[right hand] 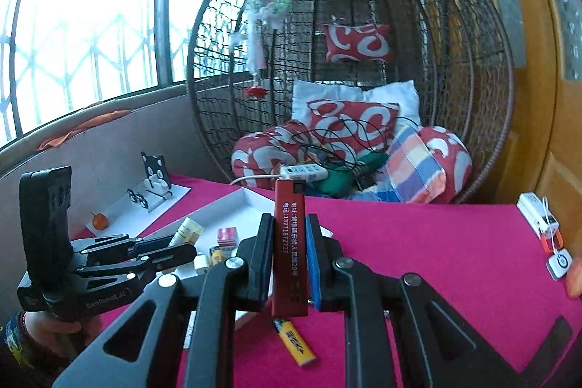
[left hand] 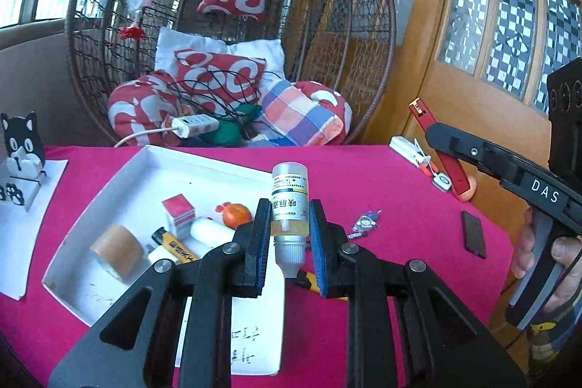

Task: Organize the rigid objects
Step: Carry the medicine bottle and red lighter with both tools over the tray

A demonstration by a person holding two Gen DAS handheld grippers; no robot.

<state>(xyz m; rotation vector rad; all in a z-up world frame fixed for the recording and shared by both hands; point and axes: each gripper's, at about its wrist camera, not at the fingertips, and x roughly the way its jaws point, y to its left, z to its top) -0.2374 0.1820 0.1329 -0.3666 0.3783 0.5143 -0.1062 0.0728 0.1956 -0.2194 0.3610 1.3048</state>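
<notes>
My left gripper (left hand: 289, 228) is shut on a small bottle of yellowish liquid (left hand: 290, 191), held cap down above the near corner of a white tray (left hand: 145, 170). The tray holds a tape roll (left hand: 118, 251), a yellow lighter (left hand: 174, 244), a red-and-white box (left hand: 179, 215) and an orange ball (left hand: 237, 215). My right gripper (right hand: 290, 224) is shut on a slim red bar with white print (right hand: 289, 202), lifted above the pink cloth. The left wrist view shows that gripper (left hand: 434, 133) at the right with the red bar (left hand: 453, 173) slanting through it.
A second yellow lighter (right hand: 296, 339) lies on the cloth below the red bar. A black flat slab (left hand: 474, 239), a small charm (left hand: 365, 222) and a white box with a tag (left hand: 407, 148) lie to the right. A cat-shaped stand (left hand: 22, 151) sits left; a wicker chair (right hand: 454, 60) stands behind.
</notes>
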